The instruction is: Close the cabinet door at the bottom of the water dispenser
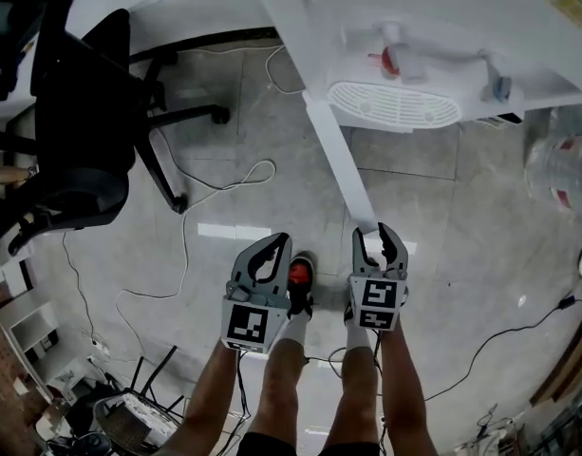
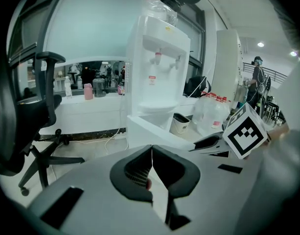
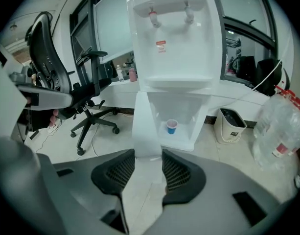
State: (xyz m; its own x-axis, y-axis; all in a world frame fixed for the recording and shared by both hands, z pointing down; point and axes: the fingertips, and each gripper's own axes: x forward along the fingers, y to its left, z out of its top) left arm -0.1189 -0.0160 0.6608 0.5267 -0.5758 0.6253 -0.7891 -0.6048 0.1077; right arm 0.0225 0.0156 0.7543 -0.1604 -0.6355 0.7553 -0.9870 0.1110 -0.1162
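R tool [image 3: 148, 154] pinches cabinet door [image 3: 148, 121] edge; L tool [image 2: 151, 150] pressed together, chair [image 1: 82, 131] apart.

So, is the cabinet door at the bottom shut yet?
No, the door stands swung out, and a cup shows inside the open cabinet.

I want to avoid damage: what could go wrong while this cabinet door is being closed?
1. The right claw grips the free edge of the cabinet door; it may get pinched against the water dispenser.
2. The blue cup stands in the open compartment; the door might knock it over.
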